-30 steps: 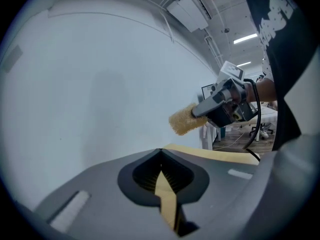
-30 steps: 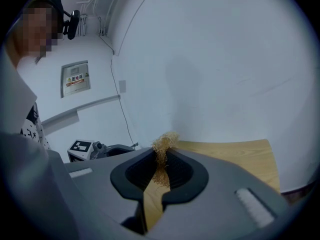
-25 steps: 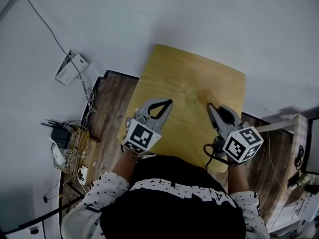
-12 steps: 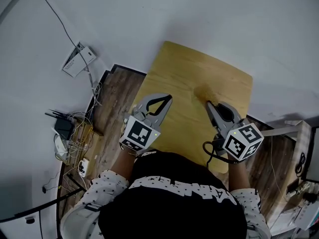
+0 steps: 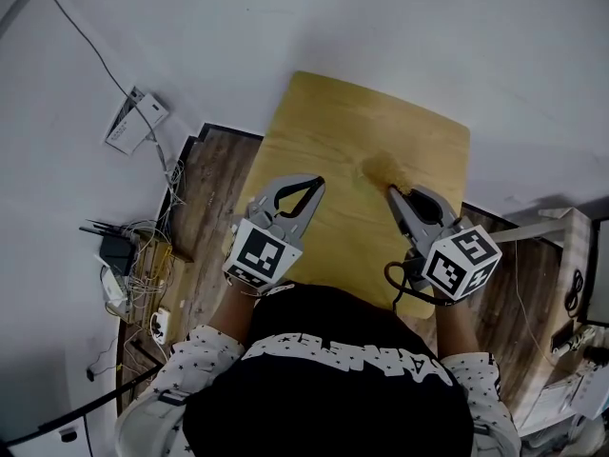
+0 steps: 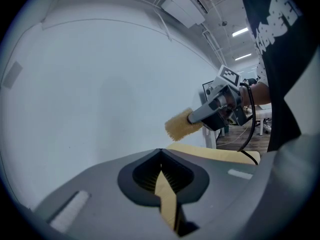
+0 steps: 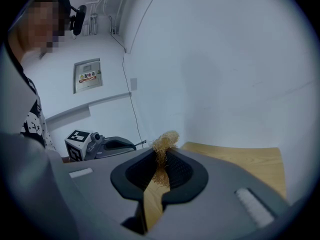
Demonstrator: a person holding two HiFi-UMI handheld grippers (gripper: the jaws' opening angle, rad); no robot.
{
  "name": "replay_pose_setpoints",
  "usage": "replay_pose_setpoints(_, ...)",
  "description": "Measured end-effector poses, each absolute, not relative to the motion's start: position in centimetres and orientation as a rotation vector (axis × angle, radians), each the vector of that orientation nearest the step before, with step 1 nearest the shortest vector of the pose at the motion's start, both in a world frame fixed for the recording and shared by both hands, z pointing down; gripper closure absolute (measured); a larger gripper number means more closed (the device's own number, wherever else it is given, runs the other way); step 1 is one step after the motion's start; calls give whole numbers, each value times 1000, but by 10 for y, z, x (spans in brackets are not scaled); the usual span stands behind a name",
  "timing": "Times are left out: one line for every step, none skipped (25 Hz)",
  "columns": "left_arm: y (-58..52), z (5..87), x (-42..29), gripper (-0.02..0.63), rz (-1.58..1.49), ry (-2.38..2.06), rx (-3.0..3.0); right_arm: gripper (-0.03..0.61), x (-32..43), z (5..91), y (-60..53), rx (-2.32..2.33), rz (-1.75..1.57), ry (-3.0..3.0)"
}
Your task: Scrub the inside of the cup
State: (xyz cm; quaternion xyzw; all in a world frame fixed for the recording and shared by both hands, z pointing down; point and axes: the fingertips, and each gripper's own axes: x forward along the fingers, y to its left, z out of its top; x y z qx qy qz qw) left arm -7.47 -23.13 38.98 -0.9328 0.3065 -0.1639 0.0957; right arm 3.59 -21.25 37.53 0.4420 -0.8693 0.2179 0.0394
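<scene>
At the bottom of the head view, nearest the camera, the person's dark shirt (image 5: pixel 333 369) was seen, with both claws held out just beyond it over the bench (image 5: pixel 333 122). Left of centre, the left claw (image 5: pixel 320 180) was clenched on nothing: in the left gripper view its jaws were pressed together with no object between them. Right of centre, the right claw (image 5: pixel 391 190) was clamped on a tan, fibrous scrubbing pad (image 5: pixel 379 167), with a tuft pinched between the jaws and the rest standing out past the tips. Beyond the claws, nothing was seen standing on the visible bench top, and past it only the pale wall (image 5: pixel 428 36) was shown. No cup appeared in any view, so its place could not be told.

Scrubbing was judged not yet begun. For the step to be done well, the cup would first have to be found and steadied, probably by the empty left claw at its outer wall, so that it would not be spun or tipped. The pad seemed gripped by a thin tuft only. A deeper hold was judged advisable, lest it be dragged free against the cup's inner wall.
</scene>
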Motion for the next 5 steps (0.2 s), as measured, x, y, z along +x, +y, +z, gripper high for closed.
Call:
replay_pose_setpoints(-231, 390, -73, 612, -484, 906, -2765, 523, 37, 376, -212, 1356, 668, -2664)
replay_pose_setpoints(-231, 389, -71, 612, -481, 902, -2766, 523, 39, 376, -212, 1357, 667, -2663)
replay_pose_setpoints(-231, 389, -69, 612, -477, 899, -2766, 523, 40, 376, -211, 1358, 665, -2662)
replay_pose_setpoints(-231, 388, -67, 612, -474, 895, -2767, 523, 42, 376, -211, 1359, 664, -2661)
replay_pose_setpoints(-231, 388, -65, 612, -472, 891, -2767, 523, 44, 376, -211, 1360, 662, -2661)
